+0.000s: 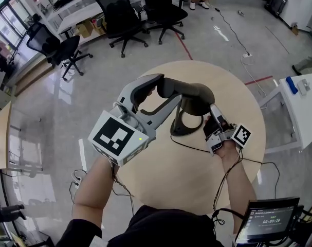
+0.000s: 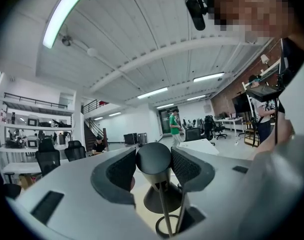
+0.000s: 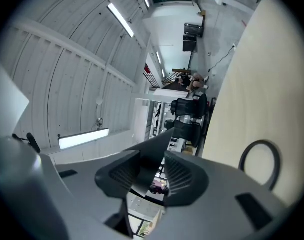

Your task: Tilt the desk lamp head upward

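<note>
Sitting pinched between left gripper (image 2: 153, 156) fingers (image 2: 122, 170): the desk lamp head (image 2: 154, 161).

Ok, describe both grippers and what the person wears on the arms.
Left gripper and right gripper: grey plastic, dark ribbed pads, each with a white cube bearing black square markers. A black cable runs along the right forearm. Short black sleeve on the left arm.
</note>
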Tool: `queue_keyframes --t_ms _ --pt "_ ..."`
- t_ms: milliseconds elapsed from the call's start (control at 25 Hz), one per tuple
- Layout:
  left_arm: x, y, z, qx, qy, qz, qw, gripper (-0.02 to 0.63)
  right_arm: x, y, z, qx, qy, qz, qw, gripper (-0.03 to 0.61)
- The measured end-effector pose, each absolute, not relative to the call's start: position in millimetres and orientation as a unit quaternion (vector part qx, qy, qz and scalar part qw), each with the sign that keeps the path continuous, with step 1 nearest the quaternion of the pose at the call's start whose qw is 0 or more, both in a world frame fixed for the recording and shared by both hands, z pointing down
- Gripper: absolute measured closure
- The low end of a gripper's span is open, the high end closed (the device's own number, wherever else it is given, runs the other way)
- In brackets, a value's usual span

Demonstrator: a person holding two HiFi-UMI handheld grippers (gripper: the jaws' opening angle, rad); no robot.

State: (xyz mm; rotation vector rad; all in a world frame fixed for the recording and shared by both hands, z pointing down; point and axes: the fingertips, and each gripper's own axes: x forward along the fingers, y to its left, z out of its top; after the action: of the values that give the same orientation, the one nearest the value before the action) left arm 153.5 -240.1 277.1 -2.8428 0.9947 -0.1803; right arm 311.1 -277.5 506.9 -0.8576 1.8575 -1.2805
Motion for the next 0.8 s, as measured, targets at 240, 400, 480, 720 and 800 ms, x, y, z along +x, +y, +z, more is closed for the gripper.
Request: queue_keyframes --t_ms 240,400,480,720,800 --pt "149 -235 282 -0.942 0.328 -0.042 0.057 0.387 317 -278 502 -0.344 0.723 -0.484 0.353 0.424" --pt "150 -233 287 -0.942 0.330 -0.039 0.055 0.388 331 -285 494 -0.357 0.742 -0.458 0.335 0.427" --pt "147 -230 292 -0.942 0.329 -0.039 0.055 0.388 333 -287 489 -0.361 0.752 -0.446 0.324 0.428" --pt "142 -226 289 -0.942 0.330 -0.034 0.040 0.390 341 -286 467 -0.371 0.771 -0.418 0.304 0.427" --pt "139 -223 289 -0.942 0.331 -0.033 0.036 0.390 343 -284 461 -0.377 0.778 -0.408 0.295 0.428"
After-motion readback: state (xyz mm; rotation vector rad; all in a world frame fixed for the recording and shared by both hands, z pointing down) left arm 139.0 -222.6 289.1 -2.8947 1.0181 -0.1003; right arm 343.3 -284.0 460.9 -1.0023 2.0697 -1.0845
